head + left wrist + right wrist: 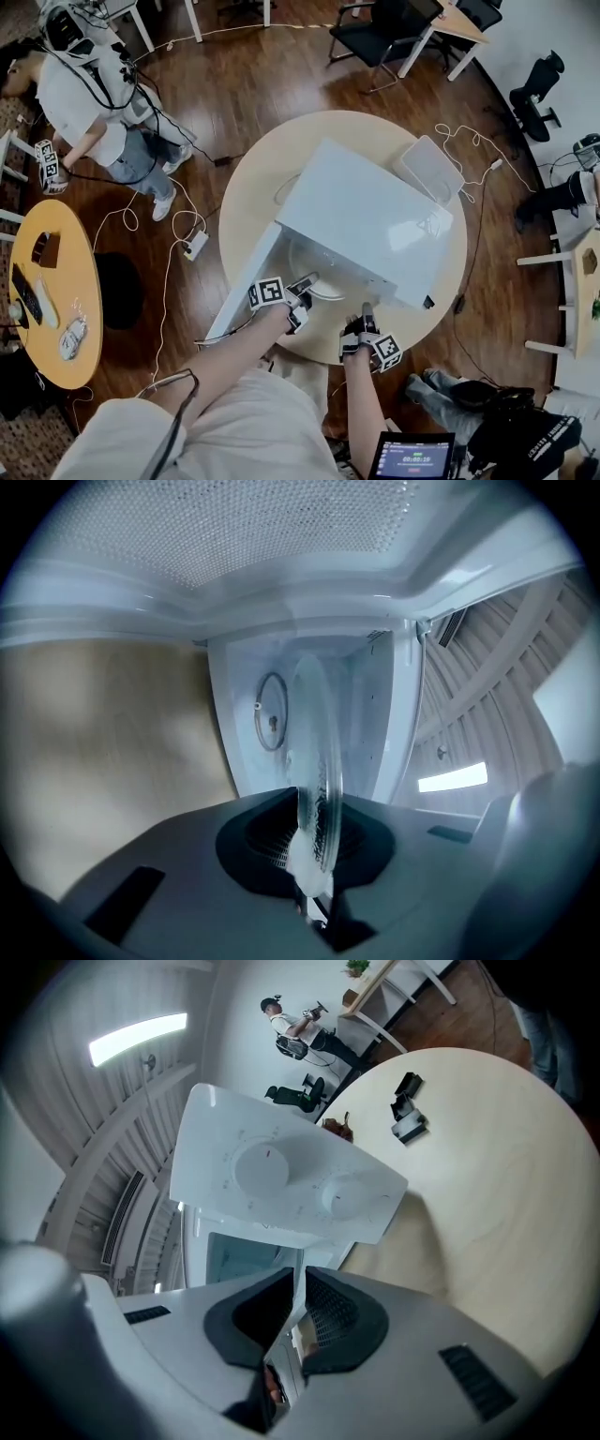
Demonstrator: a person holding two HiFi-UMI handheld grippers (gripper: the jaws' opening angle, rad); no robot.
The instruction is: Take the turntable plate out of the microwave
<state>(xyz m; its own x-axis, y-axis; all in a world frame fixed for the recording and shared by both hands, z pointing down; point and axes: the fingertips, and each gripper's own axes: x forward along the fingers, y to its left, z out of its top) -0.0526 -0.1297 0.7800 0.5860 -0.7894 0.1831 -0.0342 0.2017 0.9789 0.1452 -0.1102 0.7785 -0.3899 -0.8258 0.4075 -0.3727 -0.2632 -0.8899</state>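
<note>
Left gripper view looks straight along my left gripper. Its jaws are narrow and clamped on the near rim of the glass turntable plate, which stands edge-on between the pads. Behind the plate, deeper in the microwave, the roller ring lies bare on the cavity floor. I judge from this that the plate is already off its seat.

My right gripper has its jaws almost together, at the front of the microwave and just below its control panel. A thin glassy sliver runs between the pads. I take it for the plate's other rim, though that view doesn't make this plain.

From the head view, both grippers sit at the microwave's open front. The left is nearer the open door and the right is nearer the panel side. The plate shows as a faint round disc at the mouth, part of it out past the front edge. I can't tell whether its far rim has cleared the cavity.

So the gripping and the lift off the ring look done. What's left, I judge, is to draw the plate fully out, keeping it level between both grips. After that it goes down on the round table in front of the microwave.
</note>
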